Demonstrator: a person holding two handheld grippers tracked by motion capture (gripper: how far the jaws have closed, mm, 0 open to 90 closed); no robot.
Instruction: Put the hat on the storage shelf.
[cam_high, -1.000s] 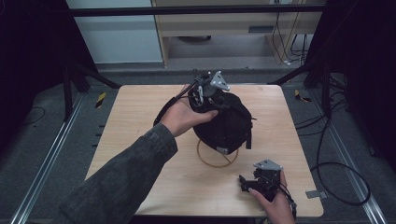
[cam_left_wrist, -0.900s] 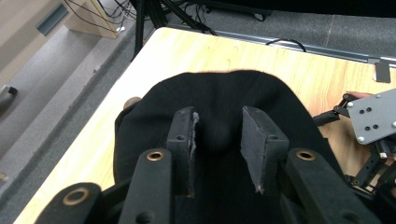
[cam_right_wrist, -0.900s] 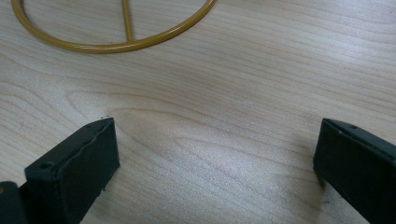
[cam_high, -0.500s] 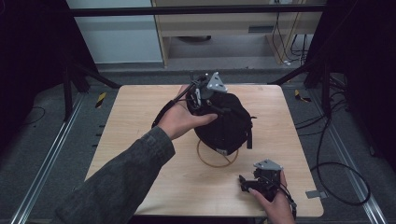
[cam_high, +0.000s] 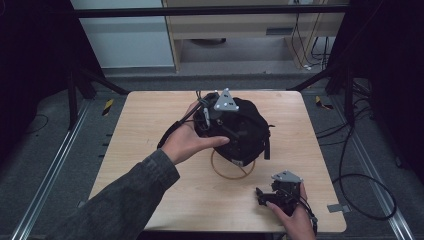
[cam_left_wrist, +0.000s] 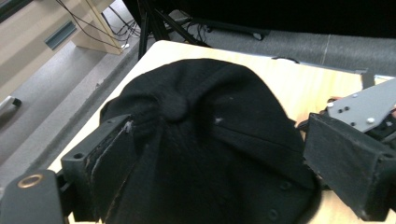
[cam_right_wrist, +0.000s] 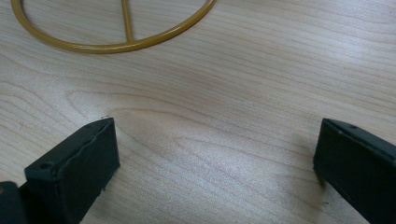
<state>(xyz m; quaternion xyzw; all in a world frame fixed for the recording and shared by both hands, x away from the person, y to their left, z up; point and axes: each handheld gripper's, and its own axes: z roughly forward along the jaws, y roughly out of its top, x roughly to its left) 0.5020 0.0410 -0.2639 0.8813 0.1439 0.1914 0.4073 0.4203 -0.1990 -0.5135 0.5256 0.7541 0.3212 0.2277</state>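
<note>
A black cap (cam_high: 247, 131) sits on a stand with a yellow ring base (cam_high: 226, 173) in the middle of the wooden table (cam_high: 145, 125). My left gripper (cam_high: 227, 131) reaches onto the cap from its left side. In the left gripper view, its jaws have just been opening and stand wide on either side of the cap's crown (cam_left_wrist: 196, 121), with the pads not pressing on it. My right gripper (cam_high: 265, 195) rests open on the table at the front right. Bare wood lies between its jaws (cam_right_wrist: 215, 158), and the ring (cam_right_wrist: 116, 45) is just ahead.
Cables trail over the grey floor to the right of the table. A cabinet and dark frame legs stand behind the table. Bare wood lies left of the cap and along the front edge.
The left hand and its gripper have slid a little nearer and lower against the cap. The cap stays on its stand. The right hand has not moved.
</note>
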